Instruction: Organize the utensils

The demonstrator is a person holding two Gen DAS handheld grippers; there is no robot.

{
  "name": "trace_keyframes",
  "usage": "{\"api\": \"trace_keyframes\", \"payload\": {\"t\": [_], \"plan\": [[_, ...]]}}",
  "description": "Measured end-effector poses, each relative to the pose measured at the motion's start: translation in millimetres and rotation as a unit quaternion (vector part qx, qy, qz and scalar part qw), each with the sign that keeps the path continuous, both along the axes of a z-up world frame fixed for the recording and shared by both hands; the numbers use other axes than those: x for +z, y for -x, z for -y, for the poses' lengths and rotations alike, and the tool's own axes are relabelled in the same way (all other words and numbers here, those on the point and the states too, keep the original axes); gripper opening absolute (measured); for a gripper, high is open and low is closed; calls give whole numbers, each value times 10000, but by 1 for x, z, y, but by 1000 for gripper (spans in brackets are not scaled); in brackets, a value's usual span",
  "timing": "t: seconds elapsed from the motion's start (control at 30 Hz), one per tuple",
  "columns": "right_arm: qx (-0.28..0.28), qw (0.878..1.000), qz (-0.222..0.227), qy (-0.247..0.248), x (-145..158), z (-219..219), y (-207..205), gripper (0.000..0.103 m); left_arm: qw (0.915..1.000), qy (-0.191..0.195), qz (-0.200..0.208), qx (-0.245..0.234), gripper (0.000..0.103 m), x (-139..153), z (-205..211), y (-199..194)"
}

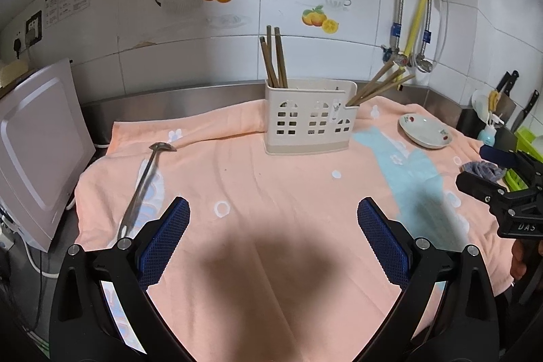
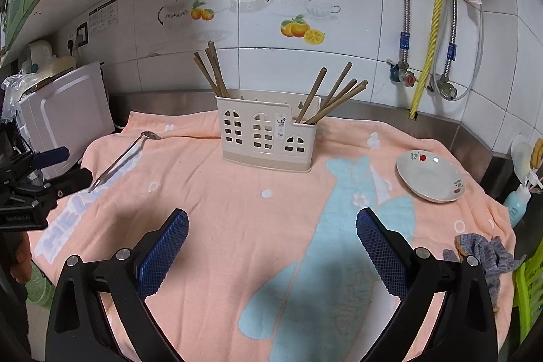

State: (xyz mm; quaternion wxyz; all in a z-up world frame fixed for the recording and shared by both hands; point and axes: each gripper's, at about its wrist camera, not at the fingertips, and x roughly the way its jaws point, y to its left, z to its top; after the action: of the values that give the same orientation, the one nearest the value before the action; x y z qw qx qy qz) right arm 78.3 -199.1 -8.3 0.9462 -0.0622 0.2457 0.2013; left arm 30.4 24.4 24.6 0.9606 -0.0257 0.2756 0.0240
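A cream plastic utensil holder (image 1: 309, 121) (image 2: 266, 134) with window cut-outs stands at the back of the peach towel. Brown chopsticks (image 1: 274, 58) (image 2: 212, 70) stand in its left compartment, and more chopsticks (image 1: 381, 85) (image 2: 334, 95) lean out of its right one. A metal ladle (image 1: 144, 182) (image 2: 120, 158) lies flat on the towel at the left, bowl toward the wall. My left gripper (image 1: 273, 240) is open over the towel's front, with the ladle's handle end just beside its left finger. My right gripper (image 2: 271, 246) is open and holds nothing, above the blue fish print.
A white dish (image 1: 426, 130) (image 2: 429, 175) with a red flower print sits at the right. A grey knitted cloth (image 2: 482, 255) lies at the towel's right edge. A white appliance (image 1: 37, 151) (image 2: 64, 114) borders the left. Knives (image 1: 519, 100) stand at the far right.
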Motion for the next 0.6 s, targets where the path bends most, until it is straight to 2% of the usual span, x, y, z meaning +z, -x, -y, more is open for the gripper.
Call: {"api": "trace_keyframes", "payload": {"t": [0.6], "plan": [[53, 10000, -49, 51, -3, -7, -1, 96, 9999, -22, -79, -71, 98, -4, 7, -3]]}}
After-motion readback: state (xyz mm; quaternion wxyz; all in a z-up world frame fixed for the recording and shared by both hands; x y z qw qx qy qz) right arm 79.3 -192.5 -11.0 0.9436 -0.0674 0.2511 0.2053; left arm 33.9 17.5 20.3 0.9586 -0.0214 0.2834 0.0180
